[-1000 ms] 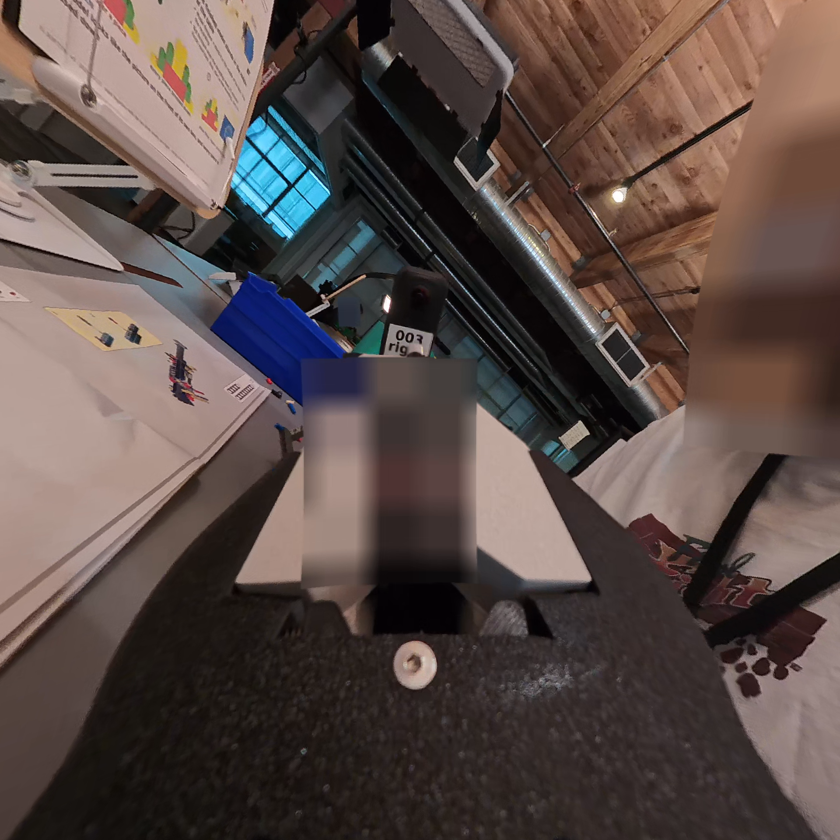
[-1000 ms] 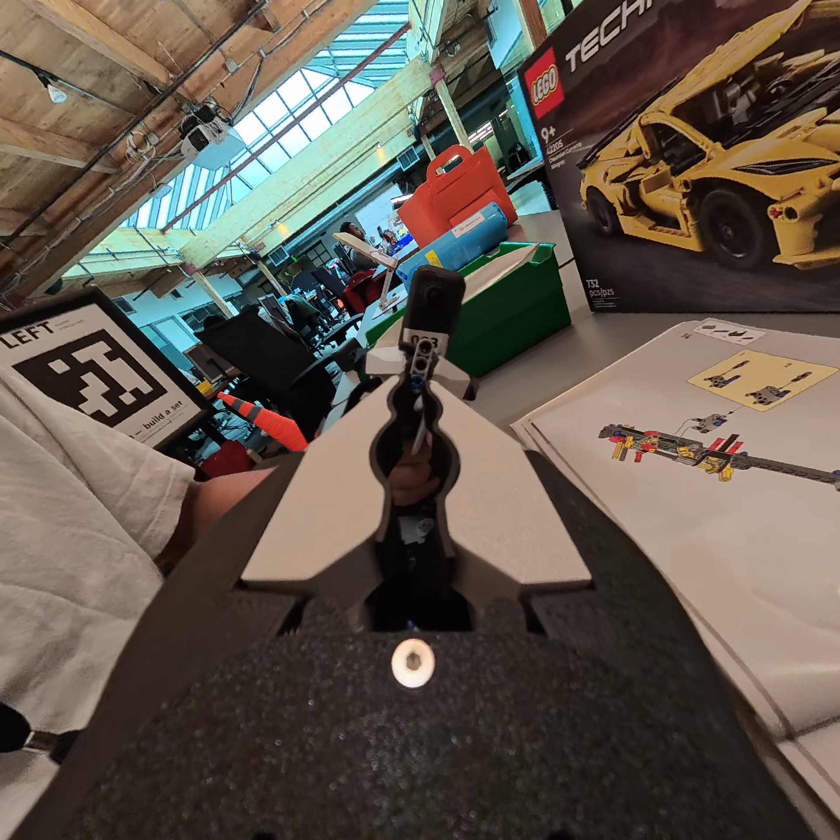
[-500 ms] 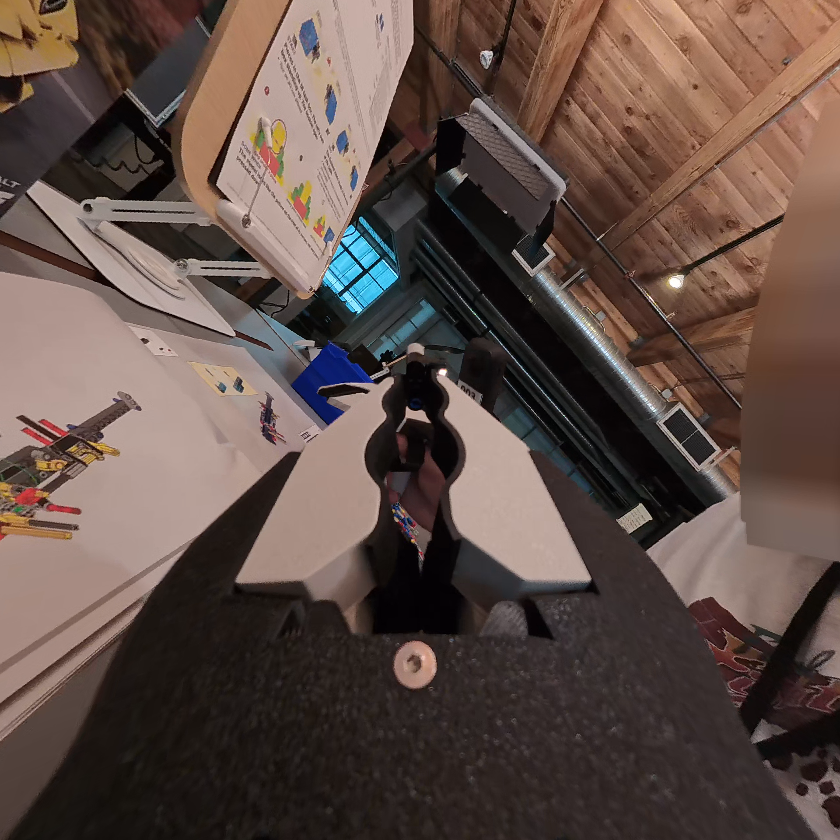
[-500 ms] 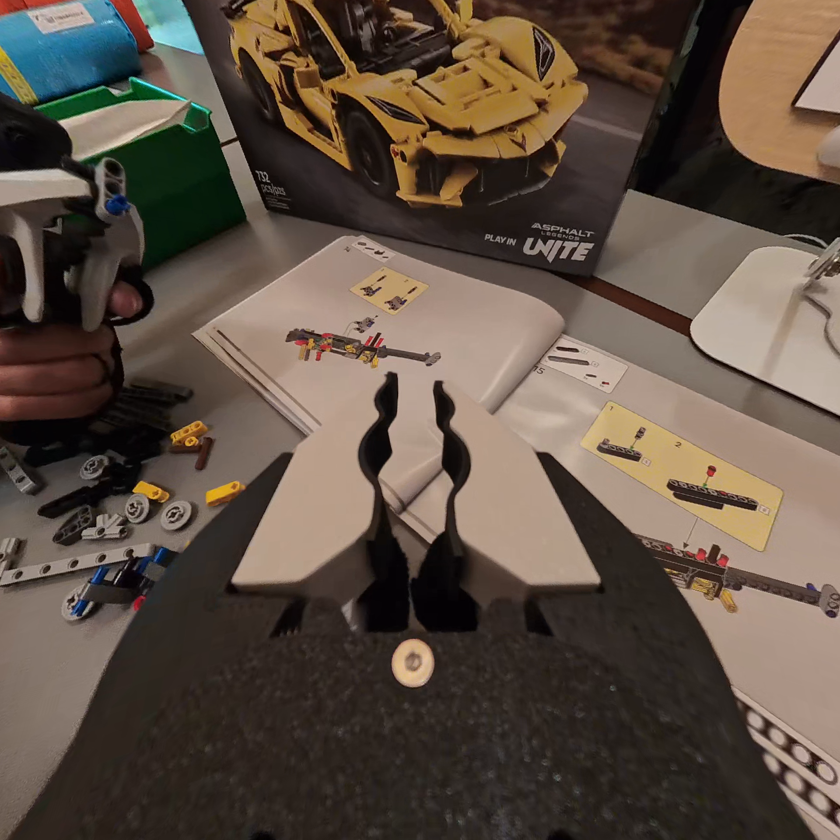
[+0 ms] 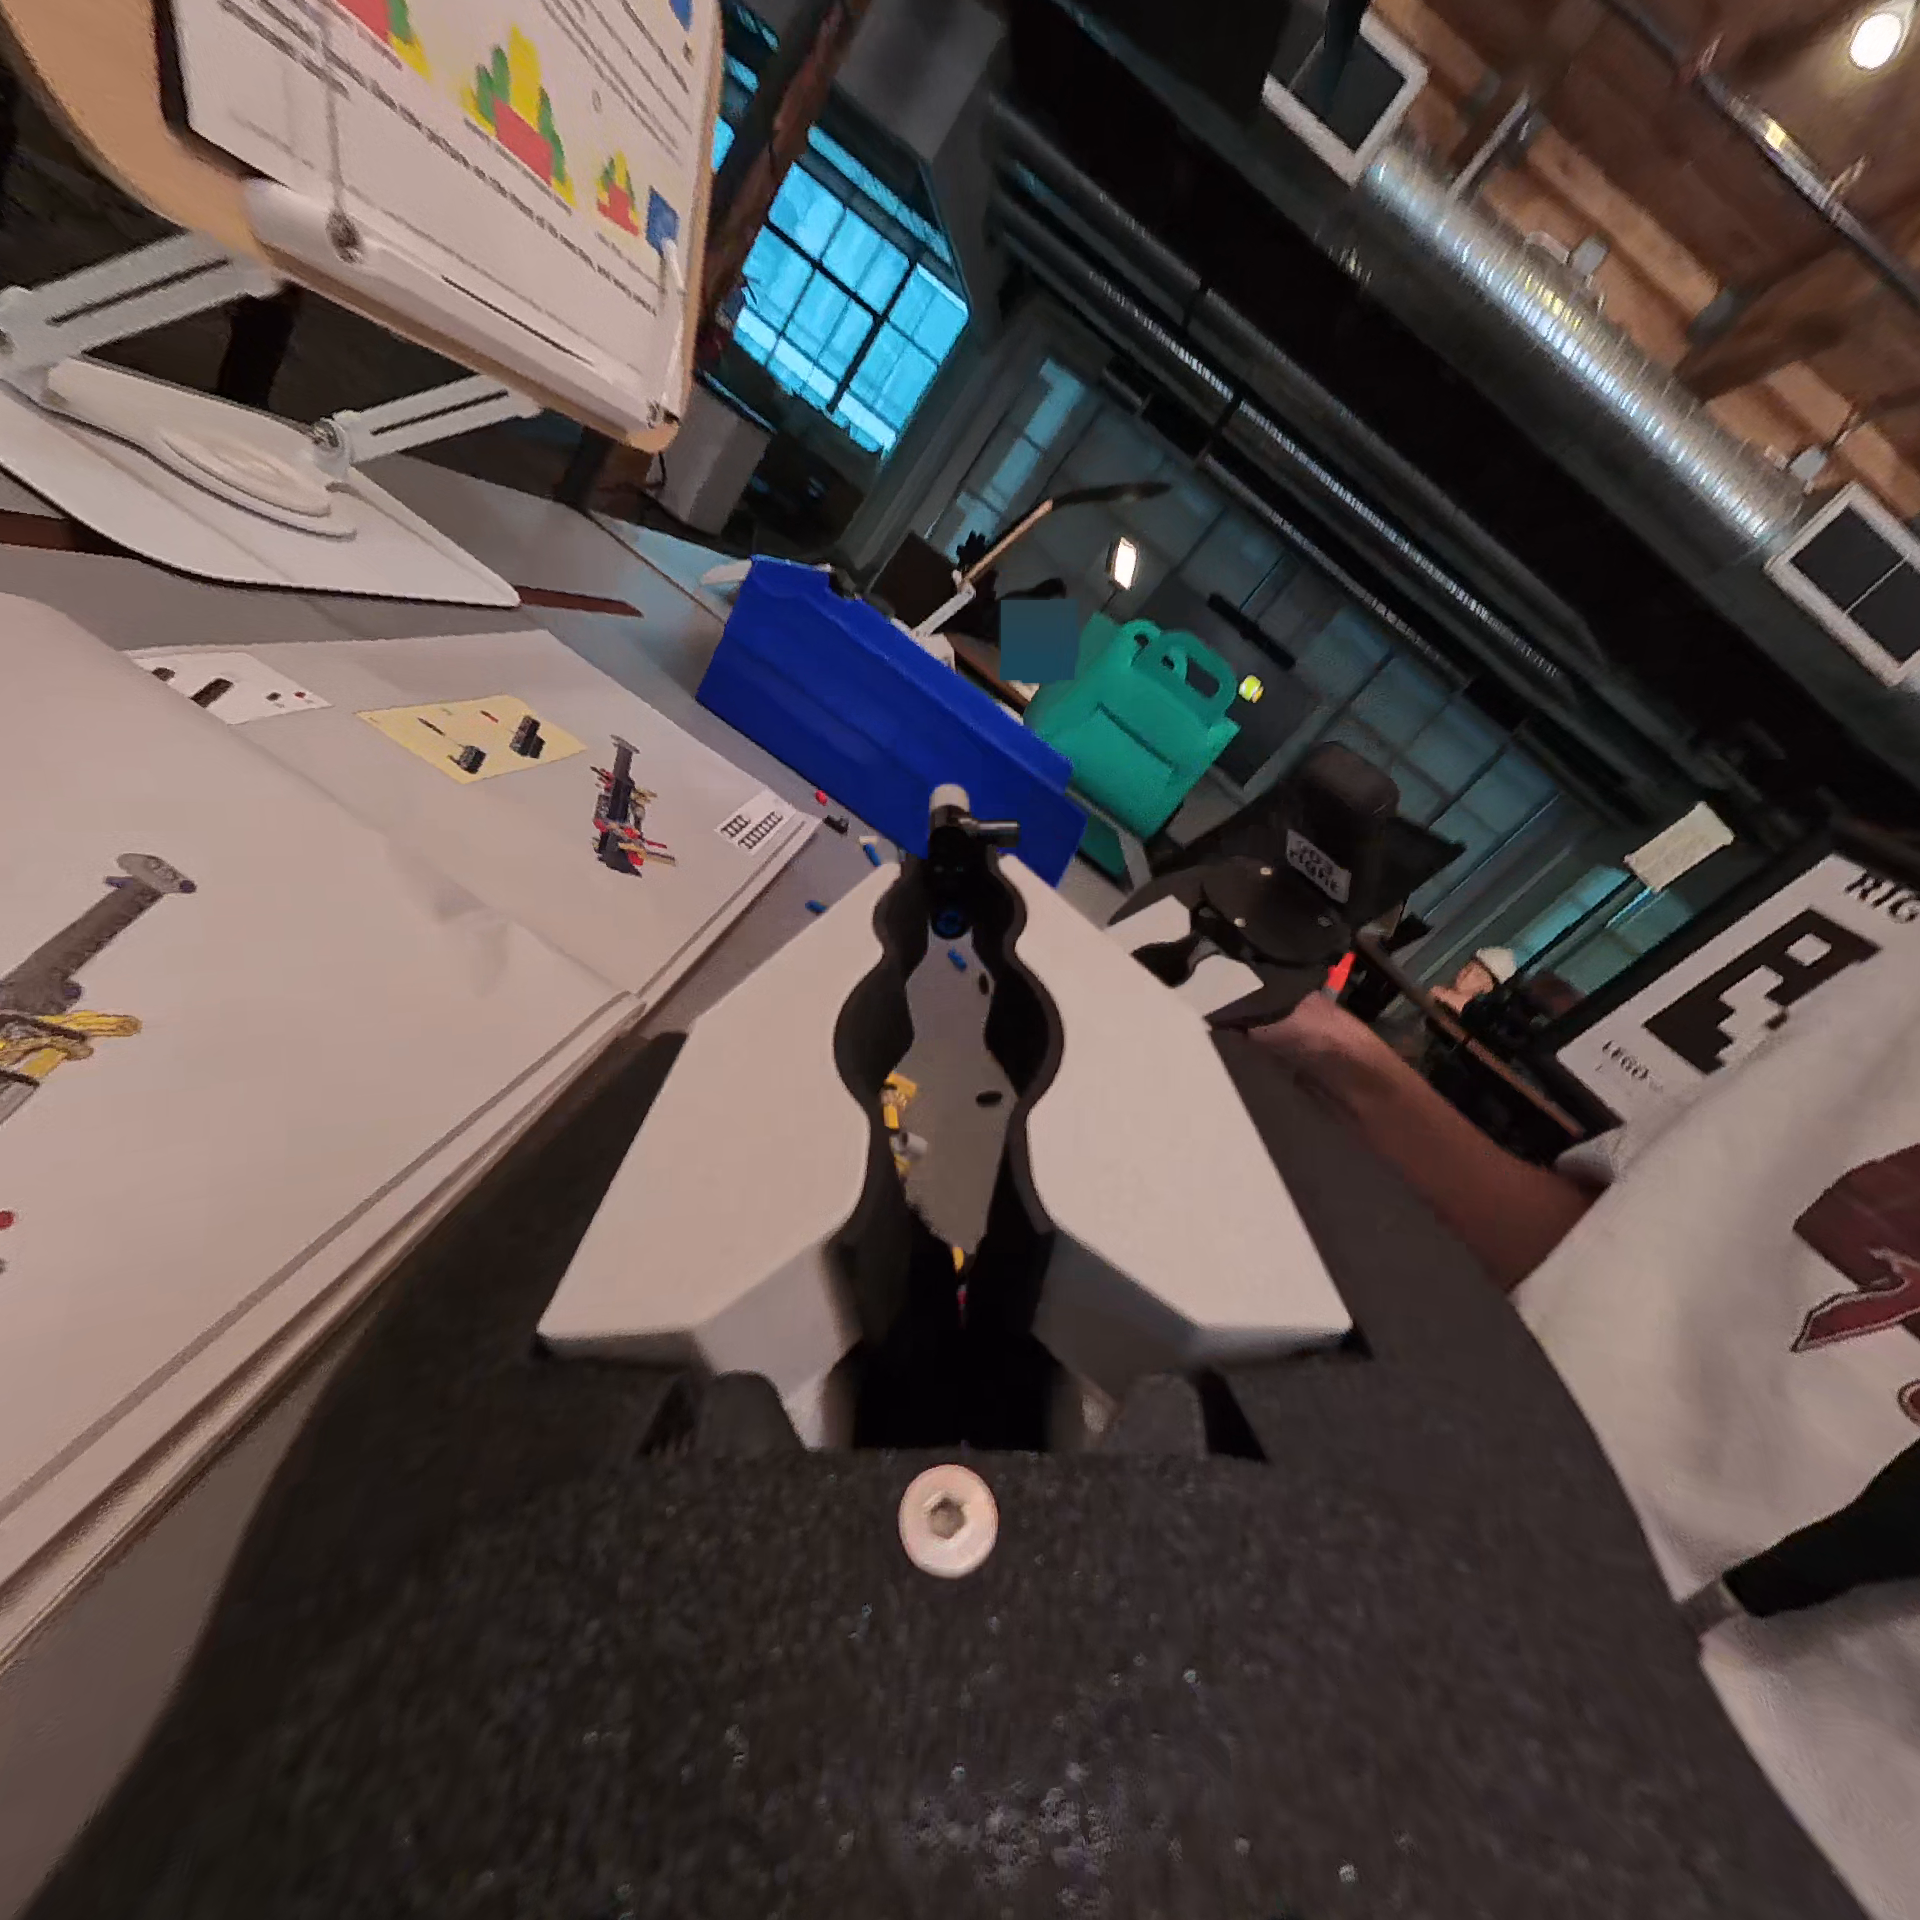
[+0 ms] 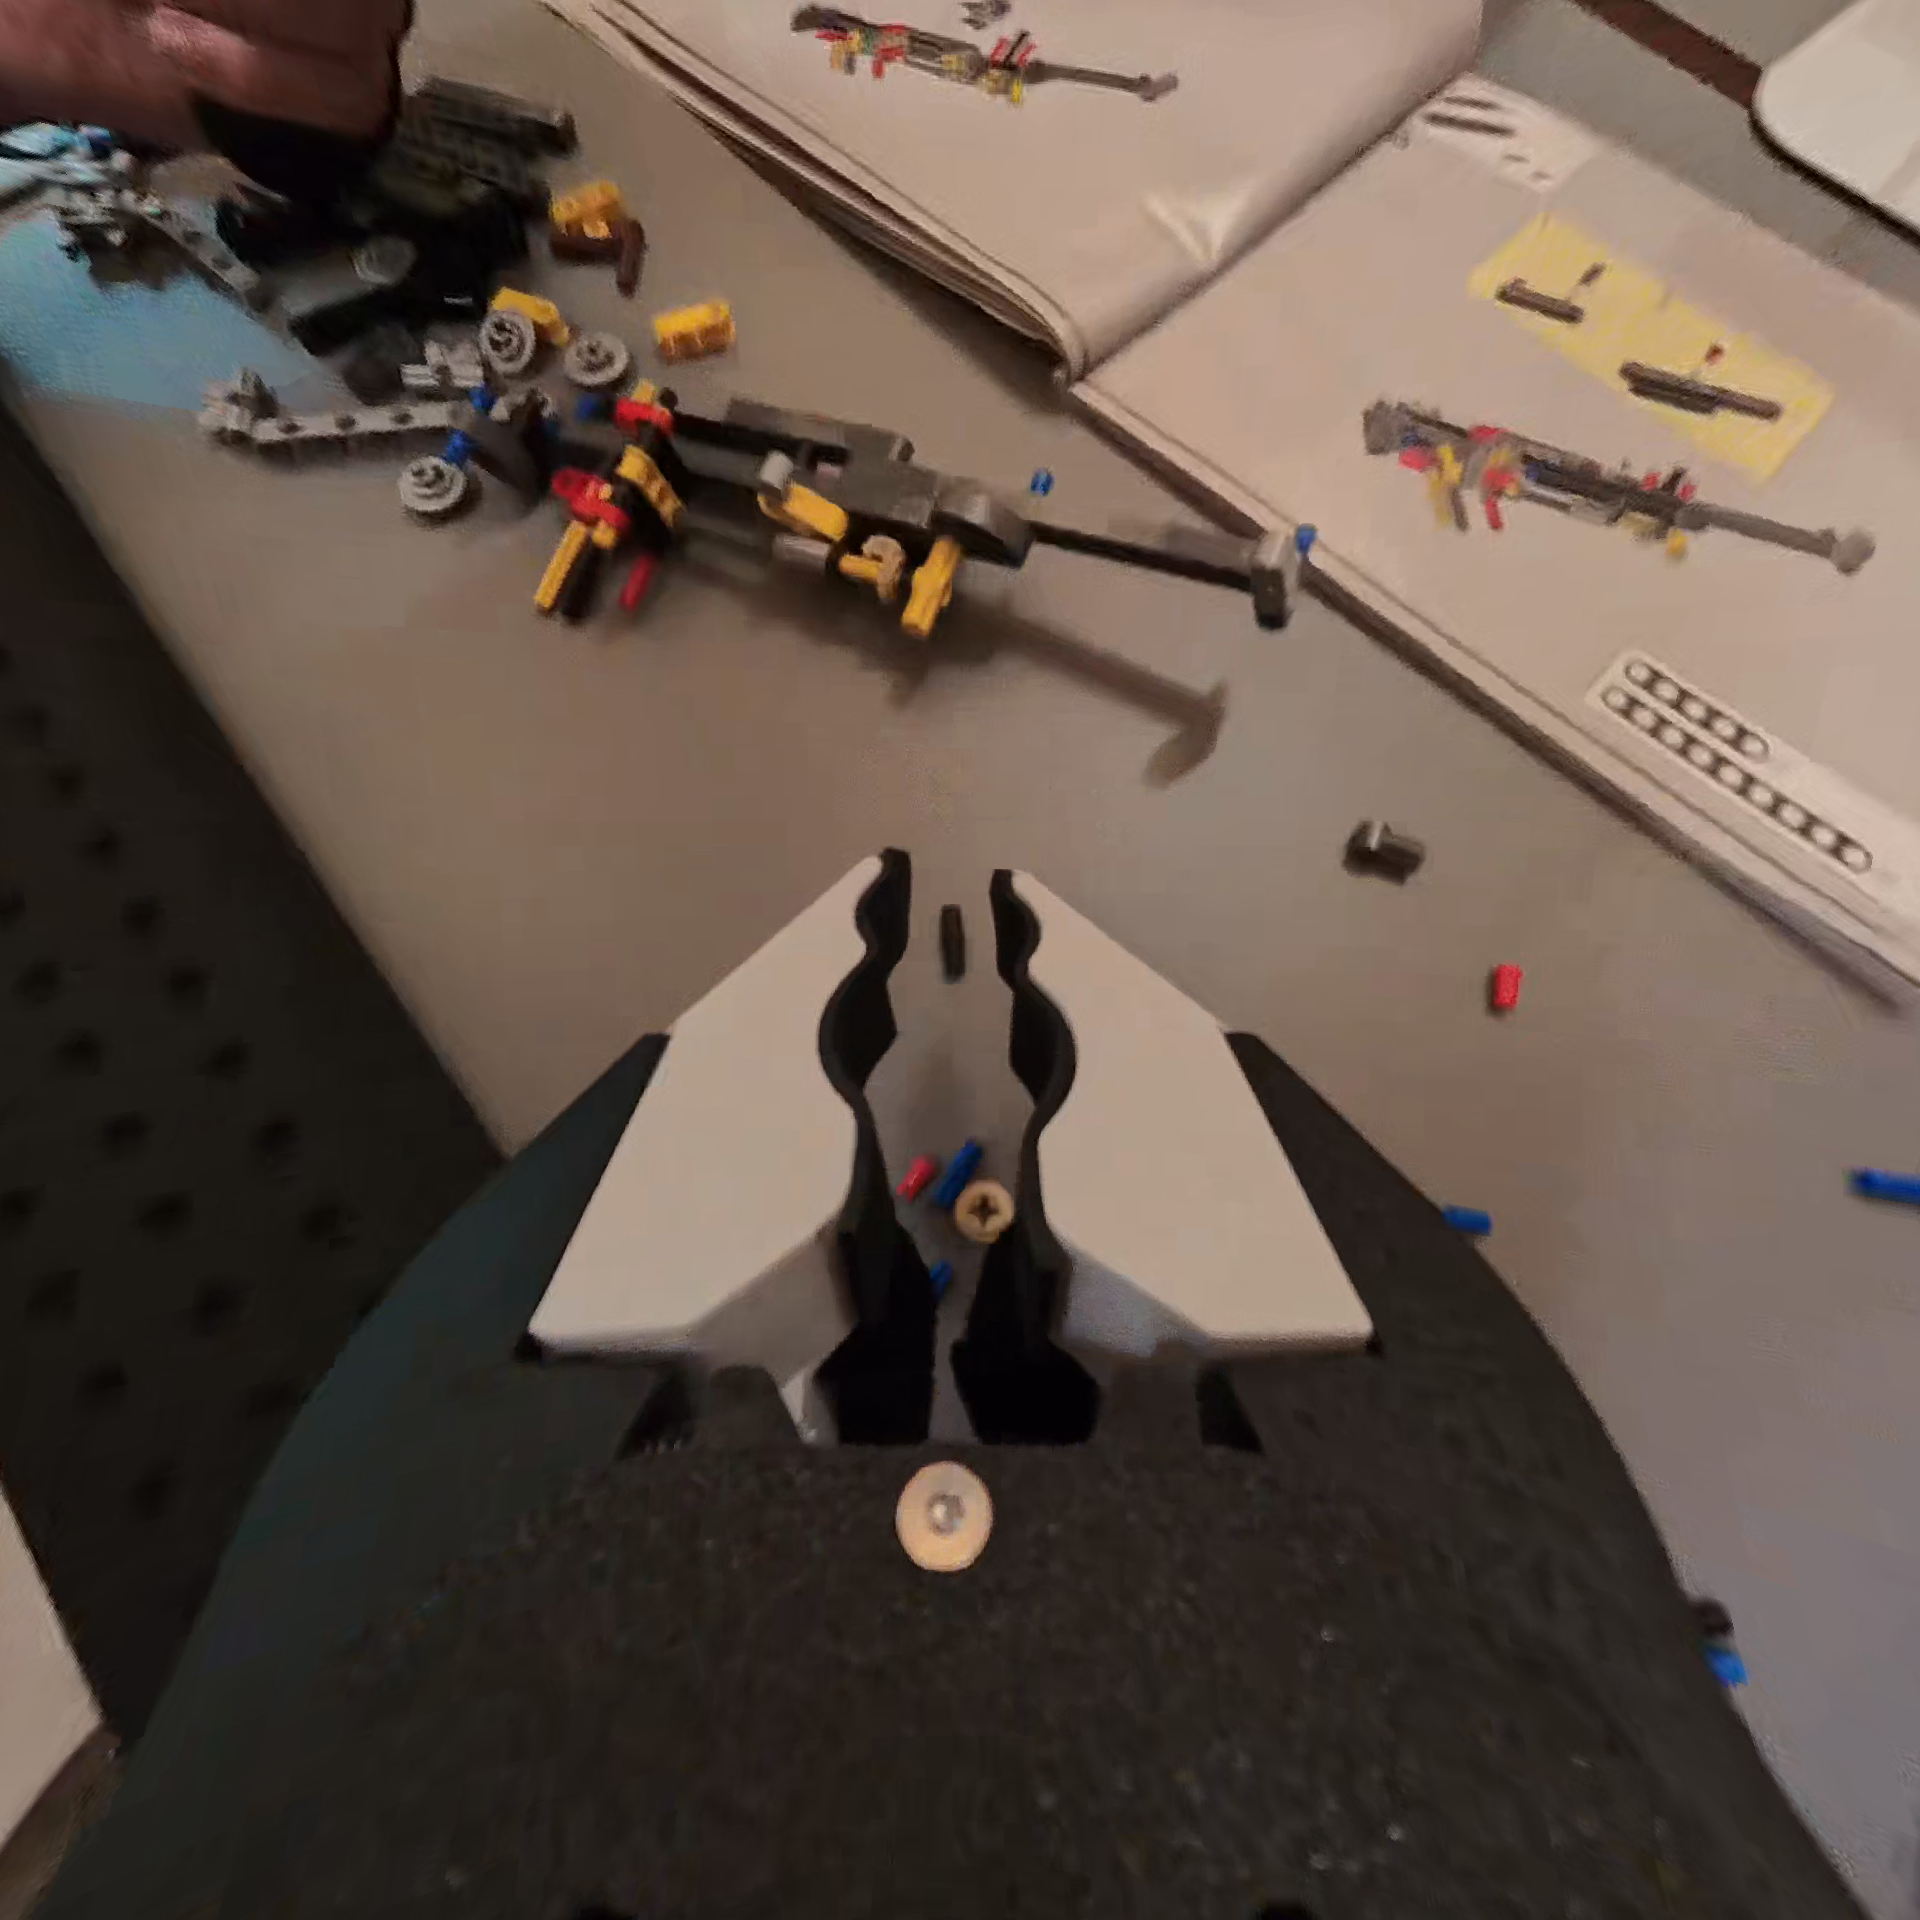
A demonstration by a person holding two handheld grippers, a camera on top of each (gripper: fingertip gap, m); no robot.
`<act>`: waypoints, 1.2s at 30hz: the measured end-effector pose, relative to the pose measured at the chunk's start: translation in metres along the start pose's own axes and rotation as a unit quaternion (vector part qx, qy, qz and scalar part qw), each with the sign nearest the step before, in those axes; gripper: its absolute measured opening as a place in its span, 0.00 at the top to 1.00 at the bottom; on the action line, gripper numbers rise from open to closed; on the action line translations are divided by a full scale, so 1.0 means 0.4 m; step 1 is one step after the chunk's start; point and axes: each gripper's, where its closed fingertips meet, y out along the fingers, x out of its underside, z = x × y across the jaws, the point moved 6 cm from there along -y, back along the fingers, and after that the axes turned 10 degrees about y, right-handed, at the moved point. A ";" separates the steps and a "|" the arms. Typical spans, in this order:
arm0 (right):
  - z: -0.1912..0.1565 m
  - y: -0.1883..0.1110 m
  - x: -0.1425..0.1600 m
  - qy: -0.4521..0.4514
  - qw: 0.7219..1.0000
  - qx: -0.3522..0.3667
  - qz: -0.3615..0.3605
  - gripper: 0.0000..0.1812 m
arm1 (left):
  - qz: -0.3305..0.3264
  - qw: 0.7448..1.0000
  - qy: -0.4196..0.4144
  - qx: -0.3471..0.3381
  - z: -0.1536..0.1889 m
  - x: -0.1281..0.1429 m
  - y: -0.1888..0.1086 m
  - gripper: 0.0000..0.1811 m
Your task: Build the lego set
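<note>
Two tongs are in play. On the left tongs point(image 5: 951, 831) the tips are clamped on a small black piece point(image 5: 954, 844) with a pale end and a blue pin, held up clear of the table. On the right tongs point(image 6: 948, 868) the tips stand a little apart, with nothing gripped, and are pointed down at the table point(image 6: 644, 790). A short dark pin point(image 6: 951, 940) is seen on the table in the gap just behind the right tips, its long axis running along the fingers, so a squeeze would take it across its width. Further in, between the finger roots, a tan bush point(image 6: 983, 1211), a red pin point(image 6: 915, 1177) and a blue pin point(image 6: 957, 1172) are seen. The half-built assembly point(image 6: 831, 499) lies well ahead of the right tips and to their left, its long axle stretched rightward toward the booklet point(image 6: 1455, 416). A loose heap of parts point(image 6: 436, 301) is found beyond it on the left, beside a hand point(image 6: 197, 62). The dark pin is judged the nearest pick, and the right tongs are by far the nearer to it; whether they hang over it or have reached table level cannot be told through the blur.
</note>
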 end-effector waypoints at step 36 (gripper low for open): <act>0.219 0.088 -0.052 -0.213 0.730 -0.014 -0.650 0.99 | 0.015 0.994 0.094 -0.054 0.016 -0.037 -0.019 0.97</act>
